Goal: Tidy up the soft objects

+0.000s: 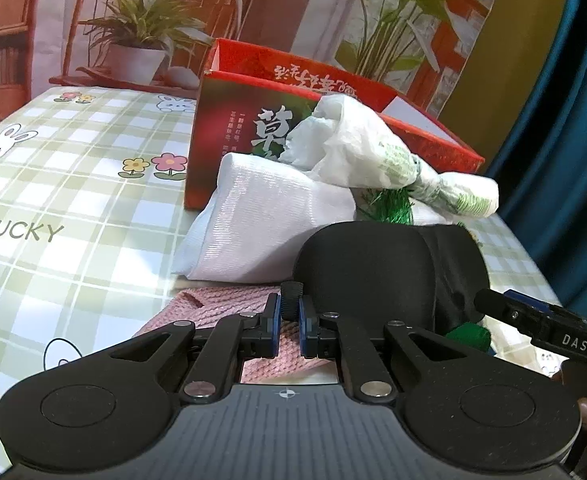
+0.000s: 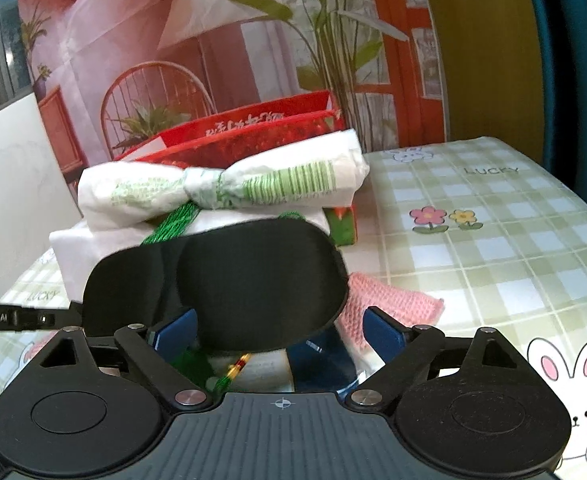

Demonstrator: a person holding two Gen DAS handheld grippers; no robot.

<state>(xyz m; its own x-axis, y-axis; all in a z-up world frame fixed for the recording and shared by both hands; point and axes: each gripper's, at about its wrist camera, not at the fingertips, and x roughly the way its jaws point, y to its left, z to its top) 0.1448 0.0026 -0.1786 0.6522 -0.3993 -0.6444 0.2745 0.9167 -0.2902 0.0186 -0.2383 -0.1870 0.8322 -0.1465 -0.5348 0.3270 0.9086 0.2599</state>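
Nearest, left gripper (image 1: 291, 322): we see its blue pads nearly together, pinching a black strap end above the pink knit (image 1: 229, 306).
Right gripper (image 2: 281, 330): spread wide, we see the eye mask (image 2: 233, 280) between its pads, contact hidden.
Tassel (image 2: 229, 372): green, mostly hidden under the mask.
White cloth (image 1: 269, 216): folded behind the mask.
Bag (image 1: 357, 152): knotted, atop the cloth.
Red box (image 1: 229, 128): farthest, partly covered, on the checked tablecloth (image 1: 73, 184).

Black eye mask (image 2: 229, 284) between the spread-fingered right tool (image 2: 281, 330), perhaps untouched.
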